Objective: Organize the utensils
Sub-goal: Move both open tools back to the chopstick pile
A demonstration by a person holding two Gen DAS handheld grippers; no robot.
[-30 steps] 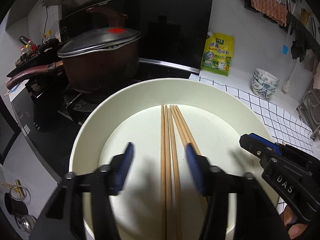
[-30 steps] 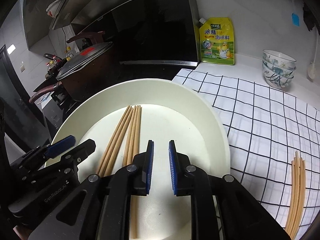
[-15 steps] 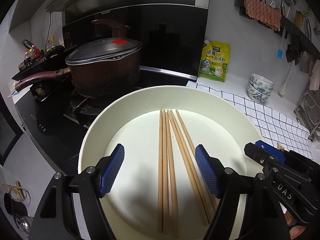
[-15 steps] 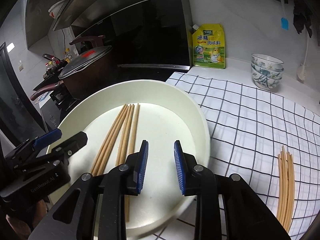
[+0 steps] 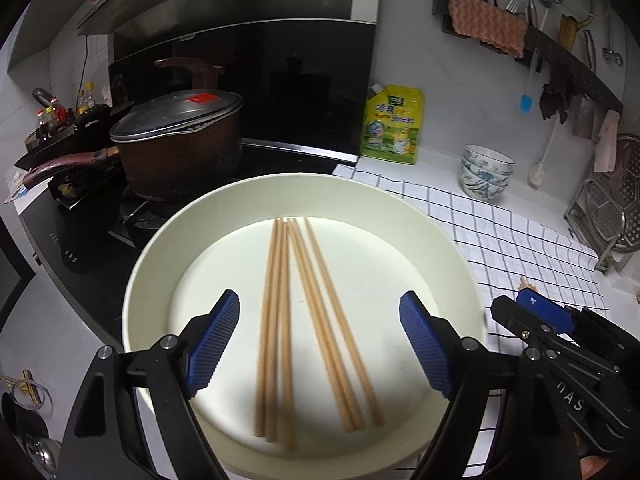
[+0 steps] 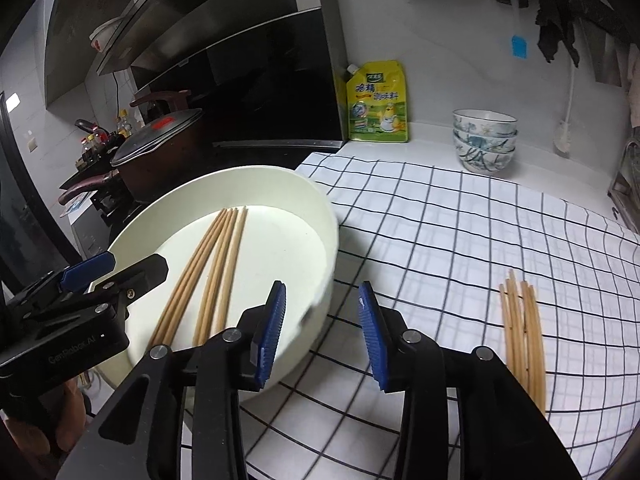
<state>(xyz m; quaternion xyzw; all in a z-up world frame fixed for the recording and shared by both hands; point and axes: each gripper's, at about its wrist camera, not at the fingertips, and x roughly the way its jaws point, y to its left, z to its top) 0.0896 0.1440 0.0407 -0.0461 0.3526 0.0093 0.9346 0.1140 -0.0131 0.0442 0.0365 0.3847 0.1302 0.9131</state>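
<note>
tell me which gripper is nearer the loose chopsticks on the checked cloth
Right. The right gripper hangs just left of the loose chopsticks; the left gripper is over the white plate, farther away.

matt cream bowl, wooden chopsticks, checked cloth, glossy black hob.
</note>
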